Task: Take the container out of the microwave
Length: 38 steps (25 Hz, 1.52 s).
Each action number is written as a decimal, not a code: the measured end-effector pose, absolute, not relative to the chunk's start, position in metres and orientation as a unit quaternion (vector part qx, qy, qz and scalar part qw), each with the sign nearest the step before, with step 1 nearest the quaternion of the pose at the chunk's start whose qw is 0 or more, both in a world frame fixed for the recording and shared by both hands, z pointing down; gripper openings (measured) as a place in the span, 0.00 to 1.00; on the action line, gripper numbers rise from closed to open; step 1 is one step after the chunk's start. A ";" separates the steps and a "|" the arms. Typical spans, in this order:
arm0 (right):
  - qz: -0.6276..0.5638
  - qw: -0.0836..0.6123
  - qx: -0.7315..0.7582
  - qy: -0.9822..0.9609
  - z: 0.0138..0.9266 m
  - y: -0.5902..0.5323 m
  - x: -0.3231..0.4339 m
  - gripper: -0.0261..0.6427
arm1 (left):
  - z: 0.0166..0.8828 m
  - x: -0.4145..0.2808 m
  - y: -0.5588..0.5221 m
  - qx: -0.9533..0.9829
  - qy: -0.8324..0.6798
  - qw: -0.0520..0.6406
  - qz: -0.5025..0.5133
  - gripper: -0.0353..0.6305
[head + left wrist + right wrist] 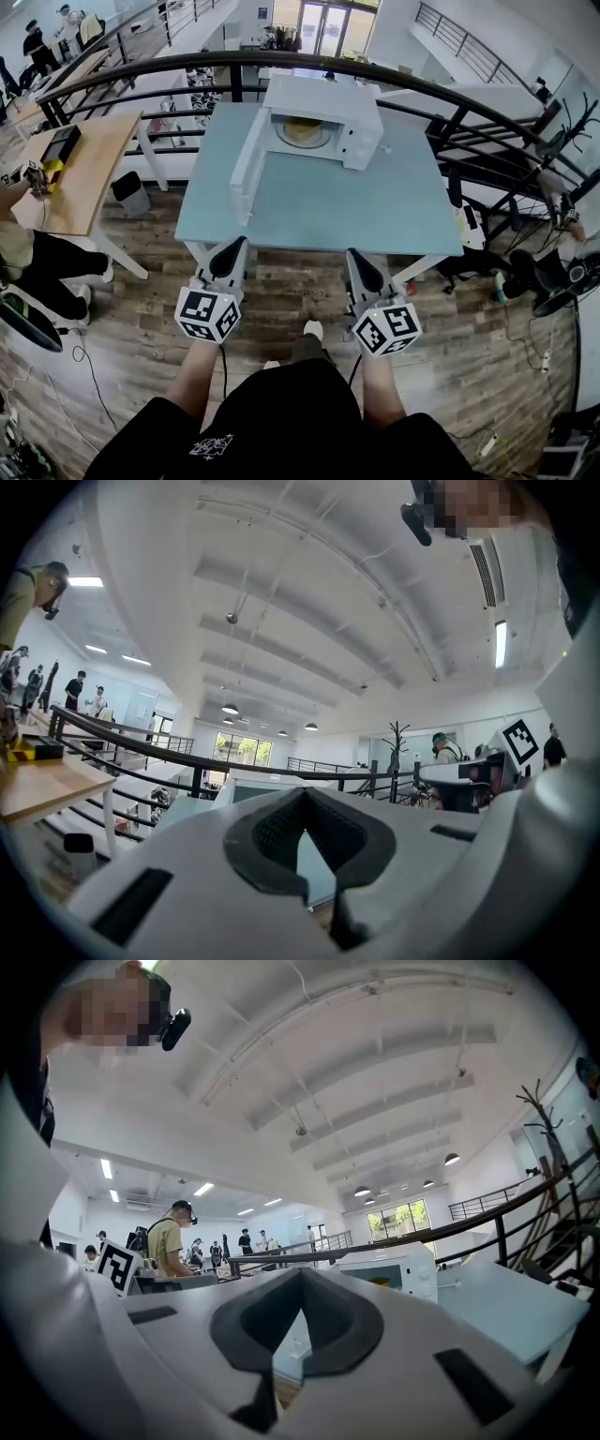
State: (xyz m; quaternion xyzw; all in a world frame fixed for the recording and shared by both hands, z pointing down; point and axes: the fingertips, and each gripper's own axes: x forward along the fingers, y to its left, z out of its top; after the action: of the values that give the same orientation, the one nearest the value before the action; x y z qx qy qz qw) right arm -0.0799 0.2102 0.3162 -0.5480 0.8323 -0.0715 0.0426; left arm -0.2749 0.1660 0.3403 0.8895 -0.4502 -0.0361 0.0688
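Note:
A white microwave stands at the far side of the light blue table, its door swung wide open to the left. Inside it a pale yellow container rests on the turntable. My left gripper and right gripper hover side by side just short of the table's near edge, both shut and empty, well short of the microwave. In the right gripper view the microwave shows beyond the shut right gripper, with a bit of the yellow container behind the window opening. The left gripper points toward the microwave.
A black railing curves behind the table. A wooden desk stands to the left with a seated person beside it and a small bin between the desk and table. Cables and chair bases lie on the floor at right.

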 end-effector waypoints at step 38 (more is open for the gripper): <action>-0.103 0.020 -0.480 0.871 0.358 -0.019 0.057 0.05 | 0.369 -0.101 -0.031 0.887 -0.457 0.071 0.015 0.06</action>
State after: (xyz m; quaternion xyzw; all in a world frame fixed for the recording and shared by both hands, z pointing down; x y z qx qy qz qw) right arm 0.0568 -0.0187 0.3578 -0.4802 0.8708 -0.1032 0.0201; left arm -0.1010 -0.0308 0.3690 0.8866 -0.4568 0.0153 0.0708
